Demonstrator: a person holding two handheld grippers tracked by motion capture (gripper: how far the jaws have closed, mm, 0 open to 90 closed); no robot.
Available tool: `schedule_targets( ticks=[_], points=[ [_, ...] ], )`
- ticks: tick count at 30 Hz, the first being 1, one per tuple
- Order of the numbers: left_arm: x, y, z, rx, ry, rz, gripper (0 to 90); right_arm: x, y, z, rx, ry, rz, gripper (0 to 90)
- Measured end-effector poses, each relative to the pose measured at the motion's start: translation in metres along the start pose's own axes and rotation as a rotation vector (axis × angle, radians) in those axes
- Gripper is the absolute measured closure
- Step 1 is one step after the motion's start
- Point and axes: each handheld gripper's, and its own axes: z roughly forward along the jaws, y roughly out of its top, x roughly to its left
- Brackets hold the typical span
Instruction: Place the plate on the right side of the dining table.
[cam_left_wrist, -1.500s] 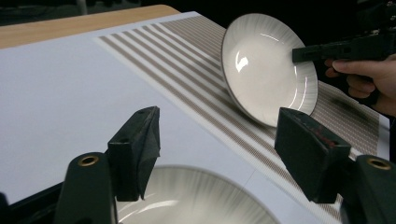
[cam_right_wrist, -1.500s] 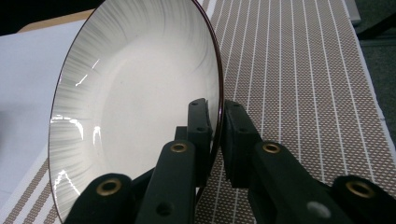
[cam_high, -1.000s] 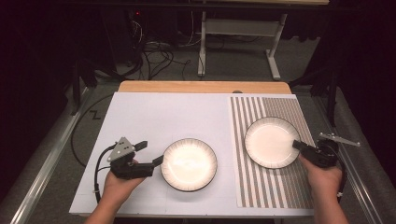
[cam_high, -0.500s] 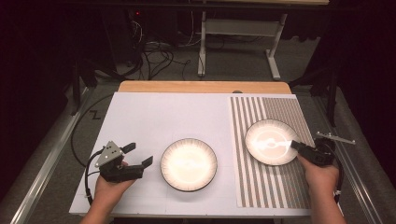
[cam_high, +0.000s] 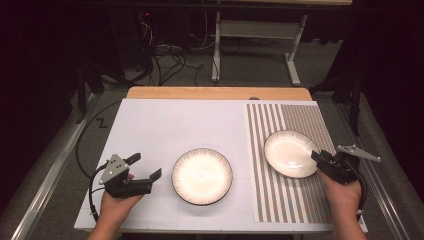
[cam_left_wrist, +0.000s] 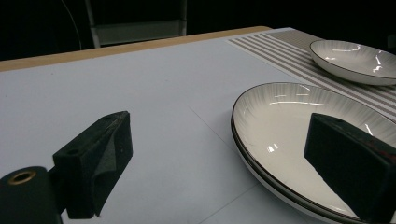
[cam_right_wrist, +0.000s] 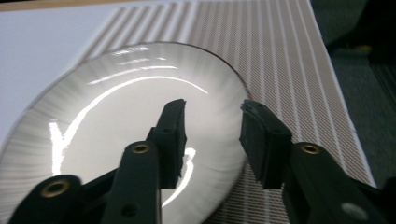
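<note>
Plainly, the white table top (cam_high: 165, 125) has open room at its back and left, and the striped mat (cam_high: 295, 120) covers its right part up to the right edge. A ribbed plate (cam_high: 202, 176) lies on the white surface near the front edge; a second plate (cam_high: 290, 153) lies on the mat, well apart from the first.

The left gripper (cam_high: 146, 170) sits just left of the ribbed plate, clear of its rim, jaws released and spread wide with nothing between them; they have just been opening. In the left gripper view one jaw stands in front of that plate (cam_left_wrist: 299, 130). The left hand (cam_high: 117, 207) comes in from the front edge, gripper lying level and pointing right.

The right gripper (cam_high: 316, 157) is at the near right rim of the second plate (cam_right_wrist: 116, 116). Its jaws have just been opening, one over the plate's inside, one outside the rim, pads off it. The right hand (cam_high: 342, 192) reaches in from the front, pointing left and away.
</note>
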Motion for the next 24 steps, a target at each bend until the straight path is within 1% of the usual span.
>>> schedule_targets(
  ticks=[2,4,6,8,12,14,18,20,21,22,24],
  points=[
    [-0.001,0.0,0.001,0.002,0.005,0.001,7.2,0.012,0.0,-0.005,-0.04,0.042,-0.034,52.0],
    [-0.002,0.001,0.001,-0.001,0.009,0.002,6.4,0.024,-0.001,-0.009,-0.063,0.089,-0.058,46.0],
    [-0.003,0.001,0.001,-0.009,0.011,0.002,5.5,0.037,-0.003,-0.011,-0.076,0.134,-0.091,40.3],
    [-0.004,0.001,0.002,-0.002,0.012,0.009,5.0,0.051,-0.004,-0.013,-0.084,0.167,-0.134,34.0],
    [-0.008,0.0,0.001,0.011,0.015,0.034,2.0,0.077,-0.006,-0.017,-0.107,0.245,-0.193,24.1],
    [-0.009,0.0,0.001,0.008,0.015,0.037,1.2,0.089,-0.009,-0.017,-0.12,0.275,-0.202,19.1],
    [-0.011,0.0,0.0,0.006,0.013,0.049,0.3,0.105,-0.012,-0.018,-0.13,0.327,-0.23,14.1],
    [-0.011,0.0,0.0,0.003,0.014,0.052,0.1,0.114,-0.013,-0.02,-0.144,0.356,-0.234,6.8],
    [-0.011,0.0,0.0,0.0,0.017,0.054,0.1,0.118,-0.014,-0.021,-0.153,0.366,-0.243,2.1],
    [-0.012,0.0,-0.001,-0.004,0.021,0.053,0.1,0.118,-0.014,-0.021,-0.153,0.366,-0.243,2.1],
    [-0.012,0.0,-0.001,-0.011,0.028,0.056,0.1,0.123,-0.015,-0.022,-0.169,0.368,-0.254,0.9]
  ],
)
